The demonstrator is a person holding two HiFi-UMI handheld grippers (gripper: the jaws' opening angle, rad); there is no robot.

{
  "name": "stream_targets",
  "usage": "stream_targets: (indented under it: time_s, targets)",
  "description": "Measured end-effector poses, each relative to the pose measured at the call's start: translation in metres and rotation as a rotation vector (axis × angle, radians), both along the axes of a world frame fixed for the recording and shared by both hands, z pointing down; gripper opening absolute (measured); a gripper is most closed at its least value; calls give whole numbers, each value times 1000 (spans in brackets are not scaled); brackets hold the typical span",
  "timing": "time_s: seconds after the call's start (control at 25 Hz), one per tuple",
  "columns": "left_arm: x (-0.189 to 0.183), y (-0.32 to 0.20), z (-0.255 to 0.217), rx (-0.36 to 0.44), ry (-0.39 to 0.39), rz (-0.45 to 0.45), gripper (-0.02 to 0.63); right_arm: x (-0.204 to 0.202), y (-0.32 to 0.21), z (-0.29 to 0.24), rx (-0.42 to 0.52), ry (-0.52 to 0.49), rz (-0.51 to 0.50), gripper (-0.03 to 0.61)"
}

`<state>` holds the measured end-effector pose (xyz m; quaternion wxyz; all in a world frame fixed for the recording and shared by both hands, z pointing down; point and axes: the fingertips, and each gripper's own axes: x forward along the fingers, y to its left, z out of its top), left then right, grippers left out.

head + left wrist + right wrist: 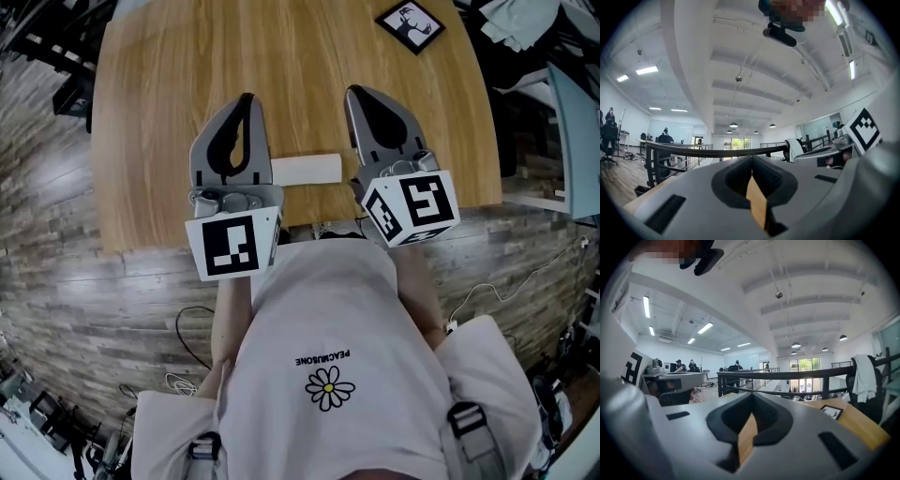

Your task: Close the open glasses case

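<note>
Over the tabletop's near edge, left gripper and right gripper hover pinched together and empty, the glasses case apparently already closed

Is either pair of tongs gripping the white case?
No. The case lies free on the table, with the left tongs and right tongs shut and empty.

A small black-framed picture lies near the far right corner of the wooden table, which stands on a grey plank floor.
</note>
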<state>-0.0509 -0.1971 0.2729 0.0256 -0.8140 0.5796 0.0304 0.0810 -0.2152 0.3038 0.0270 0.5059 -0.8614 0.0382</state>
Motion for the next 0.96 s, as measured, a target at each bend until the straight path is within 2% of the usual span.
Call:
stream_targets:
  time_s: [0.36,0.96]
  targets:
    - [2,6,4,-14,-45,5,17,17,13,4,-10,-2,34,8]
    - [3,13,0,-2,-48,10,17,18,24,1,5,28,34,8]
